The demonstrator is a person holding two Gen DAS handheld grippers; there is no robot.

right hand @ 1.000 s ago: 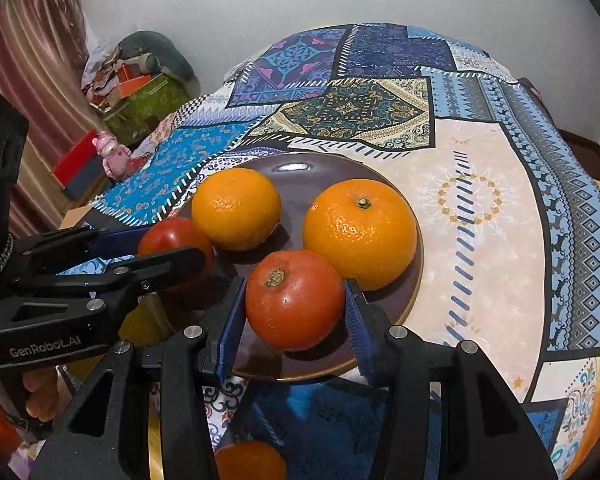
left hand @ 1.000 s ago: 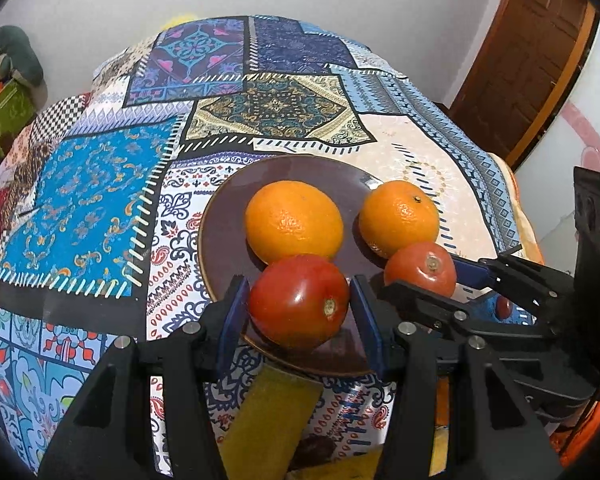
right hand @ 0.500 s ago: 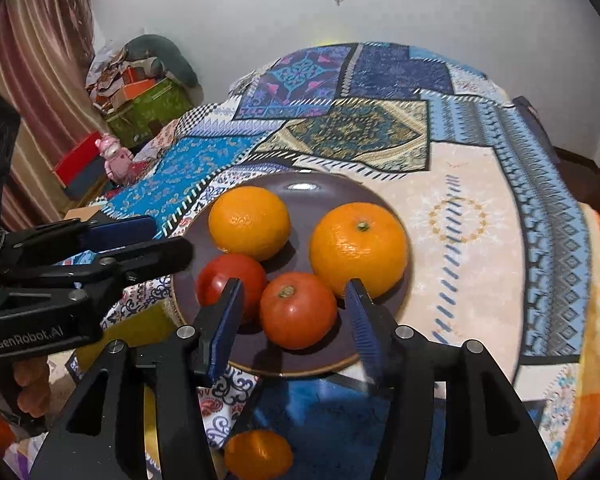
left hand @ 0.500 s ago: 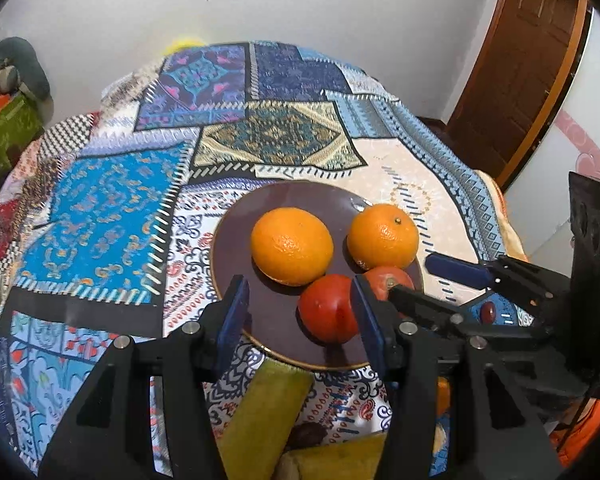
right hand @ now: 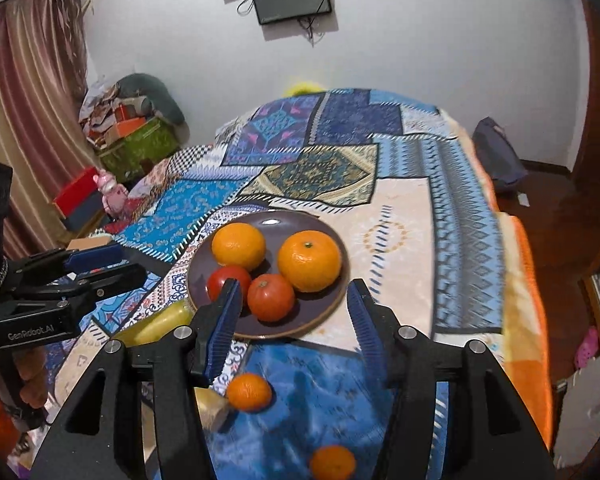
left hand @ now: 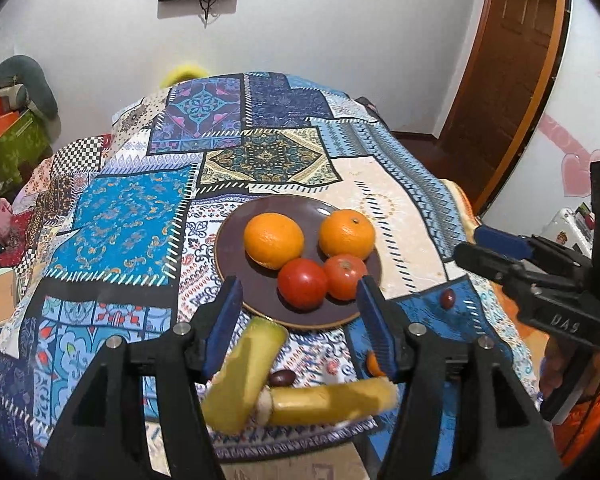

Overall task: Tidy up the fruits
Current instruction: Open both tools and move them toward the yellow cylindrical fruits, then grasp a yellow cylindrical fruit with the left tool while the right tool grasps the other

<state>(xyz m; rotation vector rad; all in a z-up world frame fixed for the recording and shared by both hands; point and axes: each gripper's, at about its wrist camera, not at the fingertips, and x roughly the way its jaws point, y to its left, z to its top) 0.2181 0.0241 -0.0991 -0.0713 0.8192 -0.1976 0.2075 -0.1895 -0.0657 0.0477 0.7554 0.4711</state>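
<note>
**Mara:** On the patchwork quilt (left hand: 132, 216) sits a round dark brown plate (left hand: 236, 256), and it holds four fruits: two round oranges, one on the left (left hand: 274, 240) and one on the right (left hand: 347, 234), with two red tomatoes in front of them, one nearer the left (left hand: 302, 283) and one nearer the right (left hand: 345, 277). The tomatoes touch each other.

**Jon:** And the black left gripper with blue finger pads (left hand: 300, 316)?

**Mara:** Its jaws are spread wide and hold nothing. It hangs above the near rim of the plate, apart from the fruit. Under it lie two yellow-green bananas (left hand: 244, 368), one angled toward the plate, the other lying crosswise, with a small dark fruit (left hand: 281, 378) between them.

**Jon:** The right one?

**Mara:** The black right gripper with blue finger pads (right hand: 292, 320) is also released and empty, hovering over the plate's near edge in its own view. From the left camera it shows at the right side (left hand: 488, 248), well away from the plate.

**Jon:** Anything loose on the cloth?

**Mara:** Two small oranges lie off the plate on the blue patch, one just below the plate (right hand: 249, 392), one nearer the quilt's edge (right hand: 333, 462). Another small dark fruit (left hand: 447, 298) rests to the right of the plate
</note>
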